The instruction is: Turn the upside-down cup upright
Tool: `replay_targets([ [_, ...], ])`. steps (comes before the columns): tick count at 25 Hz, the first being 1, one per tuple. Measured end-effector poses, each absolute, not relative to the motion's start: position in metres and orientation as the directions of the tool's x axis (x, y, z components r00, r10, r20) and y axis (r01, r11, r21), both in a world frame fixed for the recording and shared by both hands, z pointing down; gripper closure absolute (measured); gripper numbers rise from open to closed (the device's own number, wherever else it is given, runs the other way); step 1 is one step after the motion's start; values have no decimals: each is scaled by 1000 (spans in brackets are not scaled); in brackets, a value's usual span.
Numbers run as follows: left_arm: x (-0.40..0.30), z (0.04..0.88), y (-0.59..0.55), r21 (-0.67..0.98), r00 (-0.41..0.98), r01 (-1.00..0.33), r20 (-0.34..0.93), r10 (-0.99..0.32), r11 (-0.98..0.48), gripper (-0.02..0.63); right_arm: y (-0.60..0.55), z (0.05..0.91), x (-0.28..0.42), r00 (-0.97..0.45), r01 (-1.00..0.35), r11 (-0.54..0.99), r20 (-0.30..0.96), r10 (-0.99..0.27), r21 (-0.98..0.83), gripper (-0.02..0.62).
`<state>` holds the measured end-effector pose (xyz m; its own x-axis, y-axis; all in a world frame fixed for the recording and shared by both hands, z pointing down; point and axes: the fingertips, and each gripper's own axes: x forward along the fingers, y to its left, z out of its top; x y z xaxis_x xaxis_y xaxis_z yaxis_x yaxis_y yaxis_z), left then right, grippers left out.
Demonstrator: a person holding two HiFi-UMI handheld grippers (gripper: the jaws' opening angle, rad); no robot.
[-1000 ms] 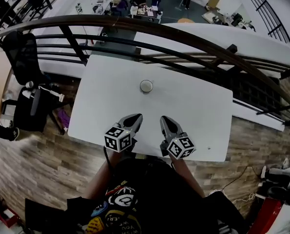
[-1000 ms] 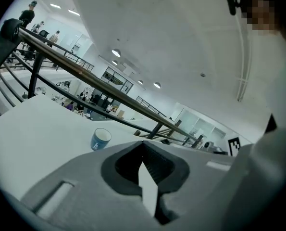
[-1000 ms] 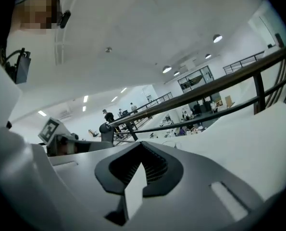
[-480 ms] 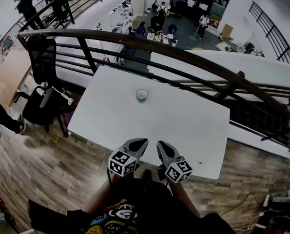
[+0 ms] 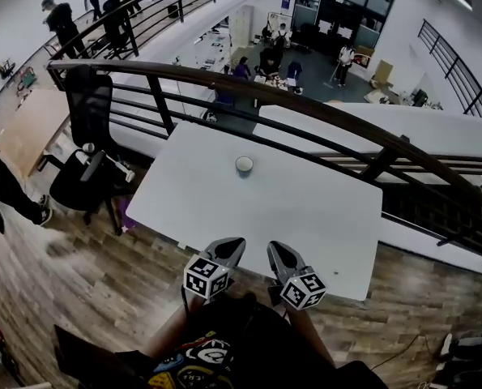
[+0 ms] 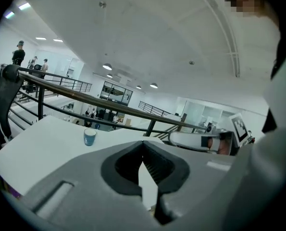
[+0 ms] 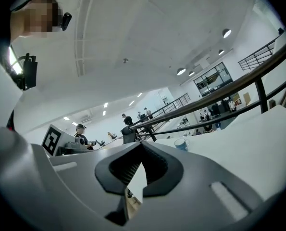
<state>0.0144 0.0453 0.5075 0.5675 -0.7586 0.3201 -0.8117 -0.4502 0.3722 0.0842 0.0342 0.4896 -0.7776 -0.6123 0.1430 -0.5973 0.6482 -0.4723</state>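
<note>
Left gripper (image 5: 231,245) and right gripper (image 5: 278,252) side by side at the desk's (image 5: 322,217) near edge, tips just over it; both pairs of jaws fully together, nothing between them; cup (image 5: 244,164) well apart from both, alone near the middle of the far edge, close under the railing (image 5: 305,104); from the gripper views it looks wider at the top, so probably mouth up, too small to be sure; risk: a long reach with closed jaws would shove rather than grasp; a knock could send it off the far edge, through the rails to the floor below.
</note>
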Motion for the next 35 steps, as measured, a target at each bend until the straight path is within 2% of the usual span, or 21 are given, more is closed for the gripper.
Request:
replay_targets([
  [4, 35, 475, 57, 346, 597, -793, 280, -752, -502, 601, 54, 478, 86, -768, -613, 647, 152, -622, -453, 598],
  [9, 51, 482, 72, 308, 620, -783, 314, -719, -541, 600, 62, 496, 84, -742, -654, 593, 244, -625, -470, 598],
  [13, 45, 488, 84, 304, 606, -795, 339, -720, -525, 601, 75, 495, 77, -740, -666, 622, 261, -620, -411, 598],
  [19, 39, 486, 100, 309, 599, -799, 338, -726, -516, 601, 97, 498, 64, -770, -635, 652, 271, -578, -414, 598],
  [25, 25, 491, 106, 313, 566, -821, 349, -746, -477, 601, 100, 494, 67, -767, -638, 650, 263, -586, -412, 598],
  [35, 31, 494, 113, 305, 583, -811, 345, -736, -500, 601, 106, 496, 71, -764, -642, 649, 261, -591, -408, 598],
])
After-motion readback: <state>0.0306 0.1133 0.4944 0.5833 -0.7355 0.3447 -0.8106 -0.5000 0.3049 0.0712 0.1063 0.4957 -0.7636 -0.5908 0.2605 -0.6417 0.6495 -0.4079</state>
